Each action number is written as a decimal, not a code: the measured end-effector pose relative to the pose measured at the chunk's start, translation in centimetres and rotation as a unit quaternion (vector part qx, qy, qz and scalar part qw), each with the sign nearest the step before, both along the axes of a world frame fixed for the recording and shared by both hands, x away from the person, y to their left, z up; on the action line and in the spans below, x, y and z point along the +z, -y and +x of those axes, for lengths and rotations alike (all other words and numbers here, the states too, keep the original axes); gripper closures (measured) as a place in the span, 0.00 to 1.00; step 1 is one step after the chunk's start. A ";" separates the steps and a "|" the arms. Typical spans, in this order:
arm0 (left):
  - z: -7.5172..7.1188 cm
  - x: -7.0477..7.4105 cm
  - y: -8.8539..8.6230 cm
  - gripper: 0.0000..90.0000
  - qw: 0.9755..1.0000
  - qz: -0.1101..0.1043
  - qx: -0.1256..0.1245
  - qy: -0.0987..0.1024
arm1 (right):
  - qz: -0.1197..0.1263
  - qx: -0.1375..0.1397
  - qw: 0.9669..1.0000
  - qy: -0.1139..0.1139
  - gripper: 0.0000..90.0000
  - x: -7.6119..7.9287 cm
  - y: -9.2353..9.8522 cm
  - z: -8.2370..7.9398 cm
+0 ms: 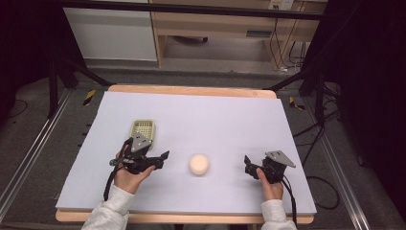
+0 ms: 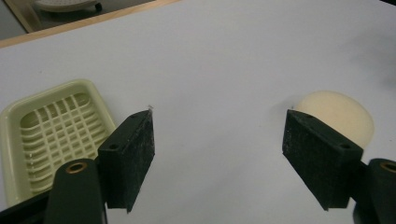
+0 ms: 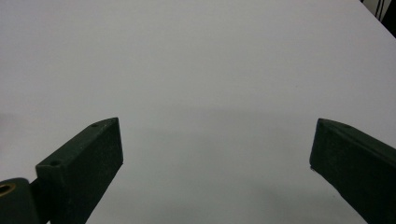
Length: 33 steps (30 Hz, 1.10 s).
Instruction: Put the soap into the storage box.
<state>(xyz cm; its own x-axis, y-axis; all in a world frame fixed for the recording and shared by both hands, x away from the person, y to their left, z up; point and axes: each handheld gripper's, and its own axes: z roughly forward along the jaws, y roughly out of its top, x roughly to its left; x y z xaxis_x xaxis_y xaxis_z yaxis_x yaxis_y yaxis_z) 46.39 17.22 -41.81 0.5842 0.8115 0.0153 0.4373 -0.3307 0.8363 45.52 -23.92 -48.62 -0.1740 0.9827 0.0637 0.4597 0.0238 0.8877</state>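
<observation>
— Starting nearest me: where do your two tools stand?

— My left gripper (image 1: 160, 160) hangs low over the pale lilac sheet covering the desk (image 1: 215, 120), jaws spread with nothing between them. My right gripper (image 1: 249, 165) sits off to the other side, jaws likewise parted over bare sheet, holding nothing.

— And the thing you're after?

— The round, cream-coloured, matte puck, probably a bar of soap (image 1: 199, 164), though I can't be sure of the material from this height. It lies flat on the sheet between the two grippers, nearer the left one, touching neither. In the left gripper view it (image 2: 343, 116) peeks out just beyond one jaw, so I'm aimed to one side of it.

— How would you take it well?

— I'd swing the left gripper across until the puck sits squarely between the jaws, keep them parted wider than it, come down low so the pads meet its rim rather than its domed top, then close gently. It looks smooth, so a skewed pinch could squirt it away.

— Anything farther off?

— The pale green plastic dish with a slotted grid floor (image 1: 143, 128) sits beyond the left hand, empty, well apart from the puck. It reads as the likely place to set it down.
</observation>
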 end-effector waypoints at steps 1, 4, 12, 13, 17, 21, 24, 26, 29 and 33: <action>0.0 0.0 0.2 0.28 1.000 -0.002 0.000 0.000 | 0.000 0.001 1.000 0.000 0.03 0.0 0.0 0.0; 0.1 -0.1 0.8 0.28 1.000 -0.001 -0.006 0.000 | 0.000 0.002 1.000 0.000 0.03 0.0 0.0 0.0; 0.3 -0.3 2.3 0.27 1.000 0.001 -0.021 -0.001 | 0.000 0.002 1.000 -0.001 0.03 0.0 0.0 0.0; 0.3 -0.3 2.3 0.27 1.000 0.001 -0.021 -0.001 | 0.000 0.002 1.000 -0.001 0.03 0.0 0.0 0.0; 0.5 -0.7 3.0 0.27 0.999 0.006 -0.032 -0.008 | 0.000 0.002 1.000 -0.003 0.03 0.0 0.0 0.0; 0.6 -0.9 3.7 0.27 0.999 0.008 -0.038 -0.010 | -0.002 0.006 1.000 -0.003 0.03 0.0 0.0 0.1; 0.6 -1.1 4.0 0.26 0.999 0.011 -0.041 -0.011 | -0.002 0.007 1.000 -0.006 0.03 0.0 0.0 0.1; 0.6 -1.2 4.4 0.26 0.999 0.011 -0.046 -0.011 | -0.001 0.007 1.000 -0.006 0.03 0.0 0.0 0.1; 0.5 -1.3 5.3 0.25 0.998 0.015 -0.055 -0.010 | -0.001 0.006 1.000 -0.008 0.03 0.0 0.0 0.1; 0.5 -1.3 5.7 0.23 0.998 0.017 -0.060 -0.010 | -0.002 0.006 1.000 -0.008 0.03 0.0 0.0 0.1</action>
